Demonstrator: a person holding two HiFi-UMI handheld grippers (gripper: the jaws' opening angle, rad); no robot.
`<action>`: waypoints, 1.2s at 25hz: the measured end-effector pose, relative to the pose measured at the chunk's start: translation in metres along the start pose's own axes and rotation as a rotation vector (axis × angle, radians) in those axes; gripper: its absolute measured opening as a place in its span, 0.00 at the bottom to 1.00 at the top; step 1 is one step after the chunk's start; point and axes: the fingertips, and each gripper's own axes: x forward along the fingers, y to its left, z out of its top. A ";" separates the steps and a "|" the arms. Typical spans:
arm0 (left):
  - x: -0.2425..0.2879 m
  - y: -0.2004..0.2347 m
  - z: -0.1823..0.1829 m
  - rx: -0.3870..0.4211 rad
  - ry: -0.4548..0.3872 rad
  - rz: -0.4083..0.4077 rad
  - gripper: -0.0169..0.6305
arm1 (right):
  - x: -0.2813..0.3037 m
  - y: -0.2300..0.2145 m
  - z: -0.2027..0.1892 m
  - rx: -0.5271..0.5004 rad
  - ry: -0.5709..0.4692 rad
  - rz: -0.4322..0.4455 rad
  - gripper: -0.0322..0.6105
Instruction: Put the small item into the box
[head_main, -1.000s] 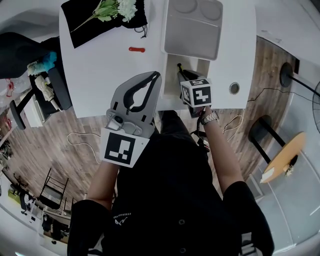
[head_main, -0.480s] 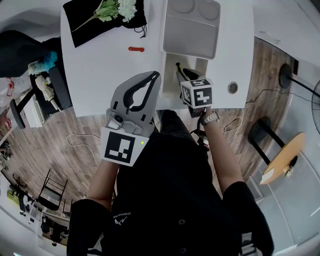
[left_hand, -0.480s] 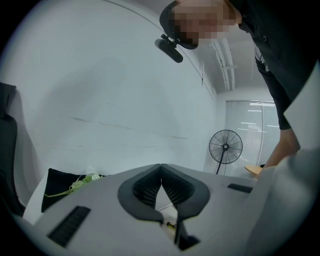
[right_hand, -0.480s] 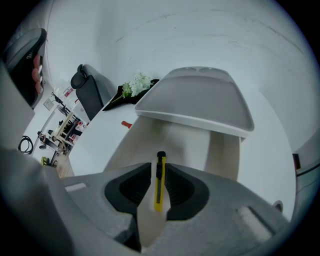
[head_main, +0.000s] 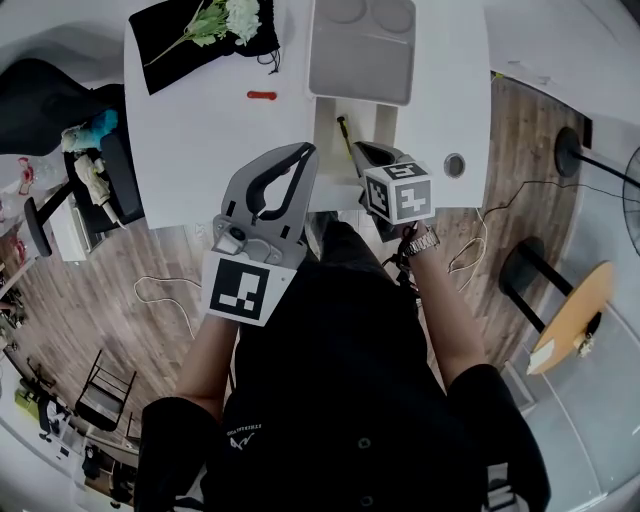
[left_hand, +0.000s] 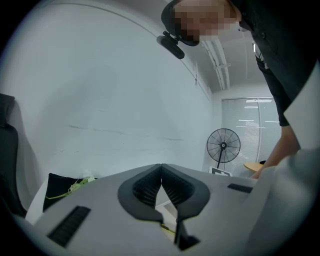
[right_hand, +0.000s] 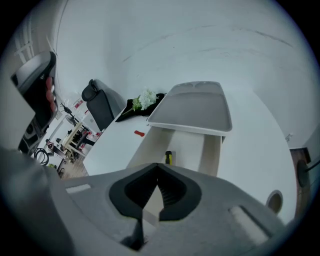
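Right claw (right_hand: 158, 169) is clenched on nothing, its tips meeting just above the open box (head_main: 325, 140). Compared with half a second ago, it sits a little nearer the box's near right corner, while the bench (head_main: 200, 150) has slid slightly up the head view. The left claw (left_hand: 161, 166) is likewise clenched and empty, and it has kept its place beside the right one at the bench's near edge. A yellow-and-black item (head_main: 346, 132) lies inside the box, clear of both claws, so that piece looks delivered. A red item (head_main: 261, 96) remains on the bench, well apart from the box, and if it is also meant, fetching it has not begun. The right gripper view shows the yellow-and-black item resting on the box floor toward the far end, with the grey lid (right_hand: 192, 107) beyond it. The left gripper view tilts up at a wall and a standing fan (left_hand: 223, 145) and catches little of the bench. Only the head view shows both claws at once.
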 end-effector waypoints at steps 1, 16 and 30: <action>-0.002 -0.005 0.000 0.001 -0.004 0.001 0.03 | -0.007 0.001 0.000 0.003 -0.018 0.008 0.06; -0.044 -0.090 -0.011 0.053 -0.077 0.048 0.03 | -0.144 0.024 -0.019 -0.076 -0.282 0.104 0.06; -0.087 -0.155 -0.011 0.127 -0.106 0.067 0.03 | -0.291 0.027 -0.044 -0.090 -0.610 0.095 0.06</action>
